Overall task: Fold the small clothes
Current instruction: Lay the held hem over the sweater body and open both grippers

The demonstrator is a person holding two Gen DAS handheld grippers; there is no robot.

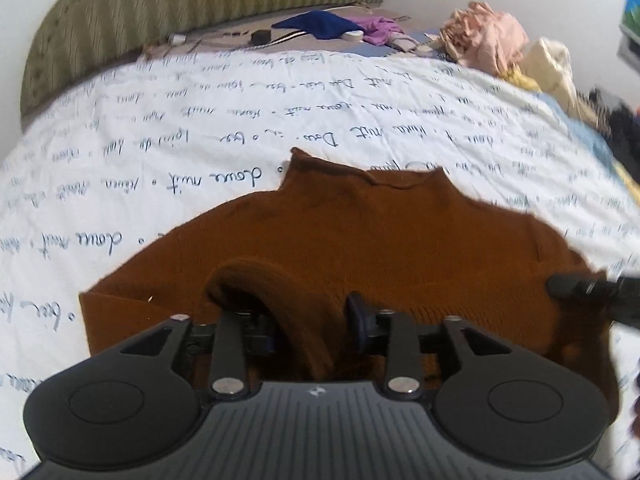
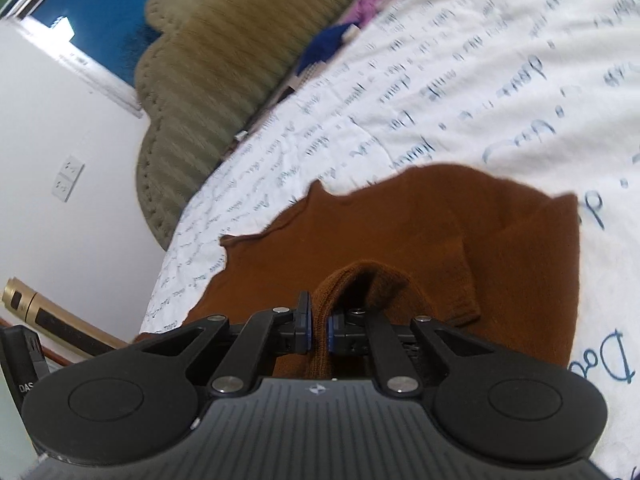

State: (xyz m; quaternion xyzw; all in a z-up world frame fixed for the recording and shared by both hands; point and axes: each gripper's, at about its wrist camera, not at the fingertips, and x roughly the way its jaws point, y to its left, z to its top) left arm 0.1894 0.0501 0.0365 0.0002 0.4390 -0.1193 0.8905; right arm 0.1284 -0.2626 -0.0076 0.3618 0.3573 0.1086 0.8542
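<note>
A small rust-brown knit sweater (image 1: 380,232) lies on a white bedsheet (image 1: 200,120) printed with handwriting, its high collar pointing away from me. In the left wrist view my left gripper (image 1: 316,320) has its jaws partly apart, with a raised fold of the sweater's lower edge draped between them. In the right wrist view my right gripper (image 2: 319,328) is shut on a pinched ridge of the same sweater (image 2: 400,232), lifting it off the sheet. The right gripper's fingers also show at the right edge of the left wrist view (image 1: 592,286).
An olive quilted headboard (image 1: 180,12) runs along the far side of the bed. Loose clothes lie at the far end: a blue piece (image 1: 320,24), a purple one (image 1: 380,30), a pink pile (image 1: 488,36) and a cream one (image 1: 552,68). A white wall with sockets (image 2: 68,176) stands on the left.
</note>
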